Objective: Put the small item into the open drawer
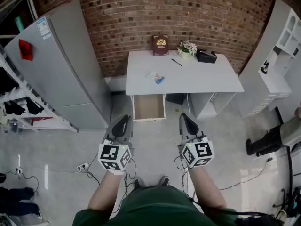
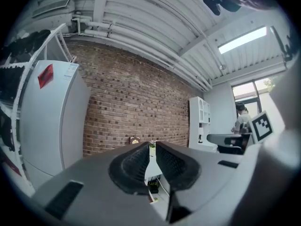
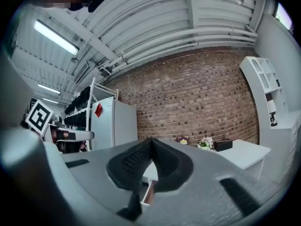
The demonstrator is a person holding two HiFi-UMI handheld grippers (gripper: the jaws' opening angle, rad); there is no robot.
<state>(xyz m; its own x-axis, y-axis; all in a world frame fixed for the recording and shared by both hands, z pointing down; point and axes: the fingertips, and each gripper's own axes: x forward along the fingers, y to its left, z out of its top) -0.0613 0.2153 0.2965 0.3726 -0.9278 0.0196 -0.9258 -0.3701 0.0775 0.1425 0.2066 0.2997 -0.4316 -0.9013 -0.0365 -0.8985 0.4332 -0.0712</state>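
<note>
The small item (image 1: 157,77), a white and blue packet, lies on the white table (image 1: 207,76) against the brick wall. Below the table's front edge the drawer (image 1: 149,107) is pulled out, and its wooden inside looks bare. Both grippers are held low over the floor, well short of the table. My left gripper (image 1: 125,117) points at the drawer's left side; in the left gripper view its jaws (image 2: 151,146) are drawn together to a thin slit with nothing in it. My right gripper (image 1: 183,116) (image 3: 151,141) is shut and empty, and the drawer's edge (image 3: 146,195) shows below its jaws.
A grey fridge (image 1: 61,65) stands left of the table, and a rack (image 1: 19,102) beyond it. A book (image 1: 160,45), flowers (image 1: 188,47), a pen (image 1: 176,62) and a black box (image 1: 206,56) sit on the table. White shelving (image 1: 277,55) and someone's boot (image 1: 263,144) are at right. Cables (image 1: 84,166) lie on the floor.
</note>
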